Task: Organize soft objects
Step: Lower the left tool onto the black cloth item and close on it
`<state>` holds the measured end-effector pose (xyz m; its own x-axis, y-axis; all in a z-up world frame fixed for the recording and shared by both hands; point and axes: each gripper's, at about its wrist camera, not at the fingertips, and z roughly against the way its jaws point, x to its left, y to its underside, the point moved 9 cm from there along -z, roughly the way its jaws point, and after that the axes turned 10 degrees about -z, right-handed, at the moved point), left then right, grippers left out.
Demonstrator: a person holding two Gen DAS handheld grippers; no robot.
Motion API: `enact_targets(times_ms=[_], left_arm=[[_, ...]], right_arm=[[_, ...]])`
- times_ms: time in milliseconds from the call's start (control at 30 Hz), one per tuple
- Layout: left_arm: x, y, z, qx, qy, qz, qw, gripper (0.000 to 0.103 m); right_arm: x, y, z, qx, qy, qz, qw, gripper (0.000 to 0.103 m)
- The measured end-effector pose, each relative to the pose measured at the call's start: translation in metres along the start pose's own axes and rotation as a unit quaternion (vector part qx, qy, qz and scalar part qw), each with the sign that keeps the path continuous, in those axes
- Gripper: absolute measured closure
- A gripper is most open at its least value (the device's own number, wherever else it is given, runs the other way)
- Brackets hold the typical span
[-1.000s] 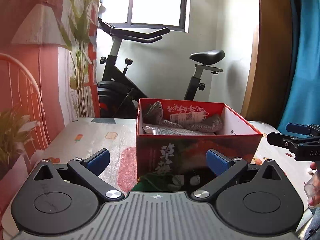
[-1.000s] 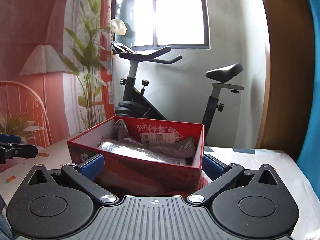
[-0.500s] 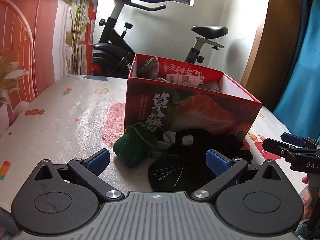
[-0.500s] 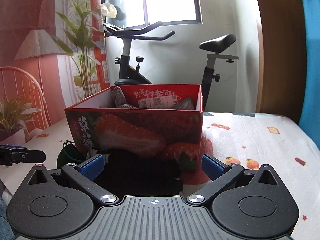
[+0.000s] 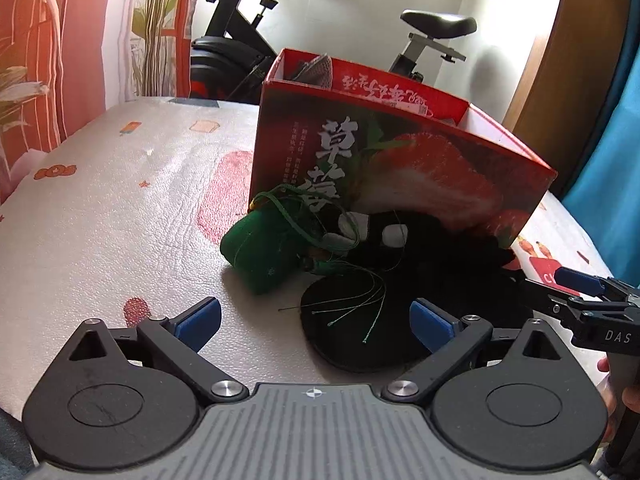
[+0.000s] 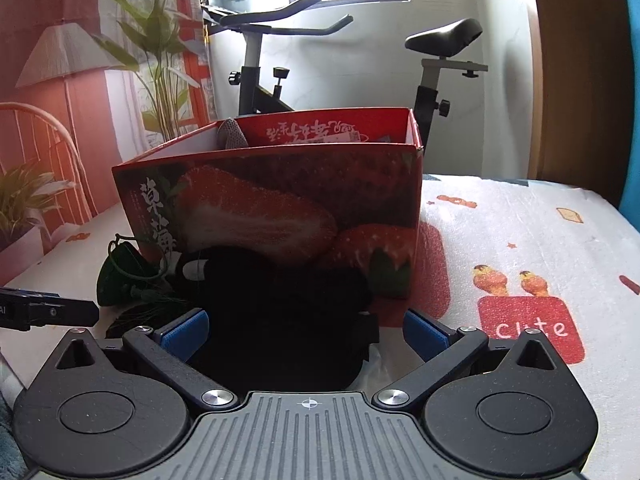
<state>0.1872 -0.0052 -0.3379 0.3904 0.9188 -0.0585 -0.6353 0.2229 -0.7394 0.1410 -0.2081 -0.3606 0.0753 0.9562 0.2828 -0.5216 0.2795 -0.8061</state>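
Both grippers have dropped from box-top height to tabletop level over the last second, so the view now looks at the loose pile instead of into the box. Reads as an approach for the next pick.

Left gripper (image 5: 316,318): jaws wide apart, nothing held, aimed at the green drawstring pouch (image 5: 262,252) and the flat black round pad (image 5: 352,332). Right gripper (image 6: 305,326): jaws apart, empty, straddling the black fabric heap (image 6: 280,304), not yet clamped.

Pile lies on the tabletop (image 5: 120,208) touching the front wall of the red strawberry box (image 5: 392,168), near the tabletop's middle. Pouch cords trail loose over the pad, a likely snag.

Box contents: grey knit item (image 6: 232,136) pokes above the rim at the back left corner; the rest is hidden from this angle.
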Motion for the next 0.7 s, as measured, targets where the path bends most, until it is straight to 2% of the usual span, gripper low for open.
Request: enact_targets(times_ms=[67, 133, 267, 367, 700], left_arm=[[0.0, 0.002, -0.007, 0.009, 0.011, 0.008, 0.9999, 0.006], [-0.001, 0.003, -0.015, 0.015, 0.018, 0.015, 0.9996, 0.01], [-0.005, 0.006, -0.029, 0.031, 0.028, 0.016, 0.999, 0.015], [-0.009, 0.006, -0.034, 0.033, 0.037, 0.015, 0.9987, 0.016], [-0.02, -0.001, -0.042, 0.038, 0.075, 0.046, 0.9954, 0.016]], right_arm=[[0.0, 0.003, -0.008, 0.009, -0.002, 0.0, 1.0, 0.003], [-0.001, 0.007, -0.018, 0.021, 0.001, -0.001, 1.0, 0.009], [-0.006, 0.012, -0.03, 0.036, 0.004, -0.011, 0.999, 0.012], [-0.006, 0.015, -0.031, 0.042, -0.005, -0.015, 0.999, 0.016], [0.0, 0.019, -0.03, 0.052, -0.021, -0.006, 0.998, 0.017]])
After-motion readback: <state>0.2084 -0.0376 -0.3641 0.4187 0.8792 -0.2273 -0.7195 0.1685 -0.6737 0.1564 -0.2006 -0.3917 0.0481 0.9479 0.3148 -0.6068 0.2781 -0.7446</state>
